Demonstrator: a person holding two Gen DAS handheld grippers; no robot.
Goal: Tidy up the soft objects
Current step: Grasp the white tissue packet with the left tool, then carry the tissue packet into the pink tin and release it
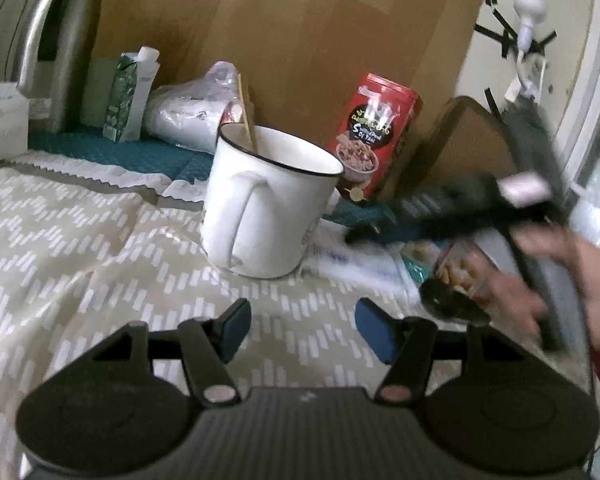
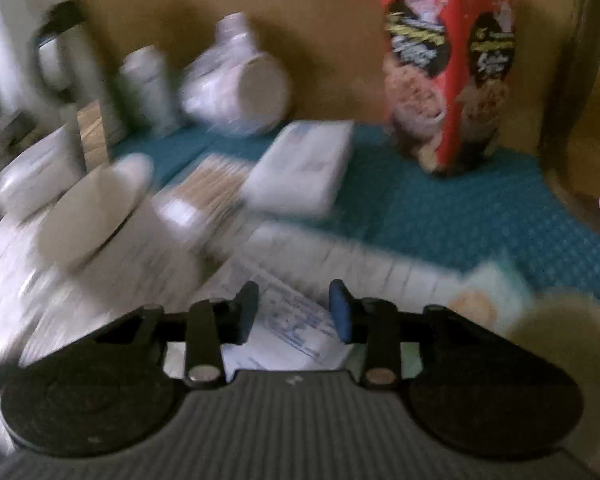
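Left wrist view: left gripper (image 1: 302, 330) spread, nothing between the pads, hovered over patterned cloth (image 1: 80, 248), likely ready to take its own item. White mug (image 1: 268, 204) upright just ahead. Right hand (image 1: 560, 280) off to the right with its tool.

Right wrist view, blurred: right gripper (image 2: 294, 310) part open, pinched nothing, angled down over a paper sheet (image 2: 296, 328). White soft pack (image 2: 304, 168) ahead, flat on teal mat (image 2: 460, 208); red box (image 2: 452, 60) upright ahead-right. Probable pick target: the pack.

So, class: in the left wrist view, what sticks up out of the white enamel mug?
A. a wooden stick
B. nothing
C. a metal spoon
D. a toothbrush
A: a thin wooden stick leans out over the back rim of the white mug.
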